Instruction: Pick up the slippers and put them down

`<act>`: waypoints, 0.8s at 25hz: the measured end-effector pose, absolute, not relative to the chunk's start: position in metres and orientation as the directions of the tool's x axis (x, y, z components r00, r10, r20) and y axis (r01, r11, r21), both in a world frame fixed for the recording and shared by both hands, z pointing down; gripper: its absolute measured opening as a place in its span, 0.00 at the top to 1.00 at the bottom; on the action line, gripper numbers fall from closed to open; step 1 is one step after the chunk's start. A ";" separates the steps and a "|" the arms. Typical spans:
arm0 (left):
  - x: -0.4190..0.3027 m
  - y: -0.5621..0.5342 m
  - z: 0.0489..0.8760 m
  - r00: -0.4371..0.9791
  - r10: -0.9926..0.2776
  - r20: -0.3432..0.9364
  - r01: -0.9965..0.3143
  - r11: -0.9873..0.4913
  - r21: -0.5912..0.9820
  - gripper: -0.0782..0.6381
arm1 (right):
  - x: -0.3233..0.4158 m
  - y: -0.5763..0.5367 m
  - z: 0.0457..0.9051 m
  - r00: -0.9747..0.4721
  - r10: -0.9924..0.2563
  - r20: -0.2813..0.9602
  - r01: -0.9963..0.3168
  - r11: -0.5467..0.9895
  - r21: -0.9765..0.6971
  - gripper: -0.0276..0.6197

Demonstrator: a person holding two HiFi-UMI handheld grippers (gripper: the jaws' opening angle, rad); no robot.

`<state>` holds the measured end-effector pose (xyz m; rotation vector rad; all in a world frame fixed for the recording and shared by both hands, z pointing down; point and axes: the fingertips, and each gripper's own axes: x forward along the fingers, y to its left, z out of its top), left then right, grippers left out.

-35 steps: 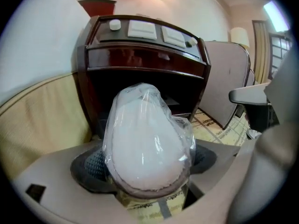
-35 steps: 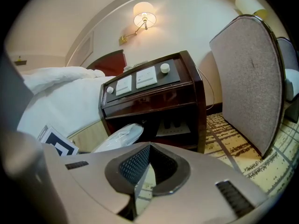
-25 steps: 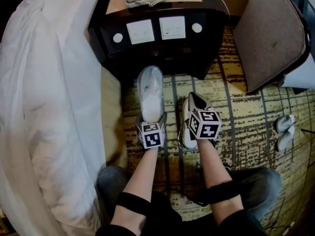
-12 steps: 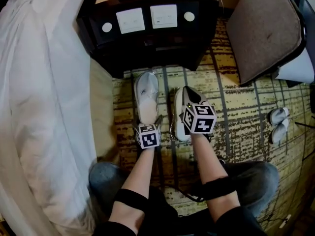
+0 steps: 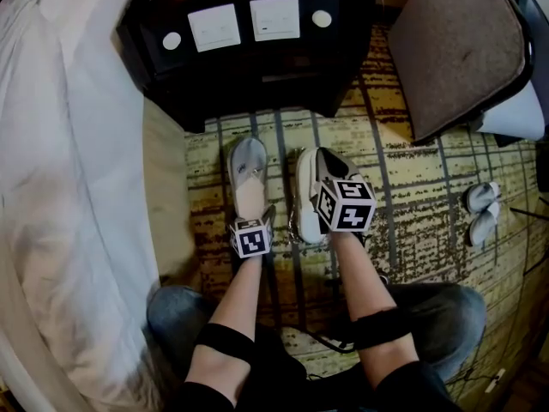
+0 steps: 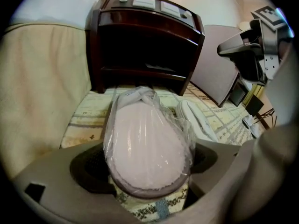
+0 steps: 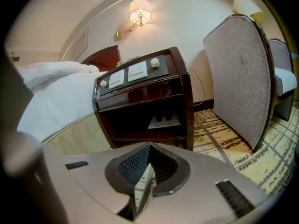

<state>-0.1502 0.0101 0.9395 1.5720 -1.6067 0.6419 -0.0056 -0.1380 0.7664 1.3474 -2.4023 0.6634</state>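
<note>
Left gripper (image 5: 254,215) clamped on plastic-wrapped slipper (image 6: 147,148) near nightstand (image 5: 257,67); right gripper (image 7: 141,178) jaws pressed together, over second slipper (image 5: 306,197)

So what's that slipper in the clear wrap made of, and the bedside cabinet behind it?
Slipper: looks like soft pale fabric, matte, sealed in thin glossy plastic film that crinkles and glints. Bedside cabinet: seemingly dark reddish wood or veneer, polished; its edges catch light.

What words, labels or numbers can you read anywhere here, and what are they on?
Nothing readable.
Switch plates on the nightstand: marks too small to read.
Card on its lower shelf: print blurred.
Marker cubes: square patterns only, no letters.
</note>
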 end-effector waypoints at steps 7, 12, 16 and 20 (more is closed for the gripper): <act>-0.154 0.027 0.962 0.056 -0.502 0.863 -0.982 0.127 0.138 0.10 | -0.009 -0.137 0.771 -0.518 -0.711 0.476 -0.855 0.452 -0.255 0.95; -0.147 0.023 0.961 0.084 -0.510 0.856 -0.980 0.114 0.164 0.07 | -0.010 -0.137 0.773 -0.525 -0.707 0.474 -0.851 0.451 -0.268 0.95; -0.153 0.013 0.949 0.055 -0.539 0.841 -0.986 0.101 0.129 0.07 | -0.015 -0.139 0.778 -0.537 -0.700 0.471 -0.843 0.457 -0.283 0.95; -0.166 0.009 0.932 -0.027 -0.560 0.828 -0.992 0.116 0.046 0.32 | -0.021 -0.142 0.782 -0.557 -0.676 0.483 -0.830 0.466 -0.306 0.95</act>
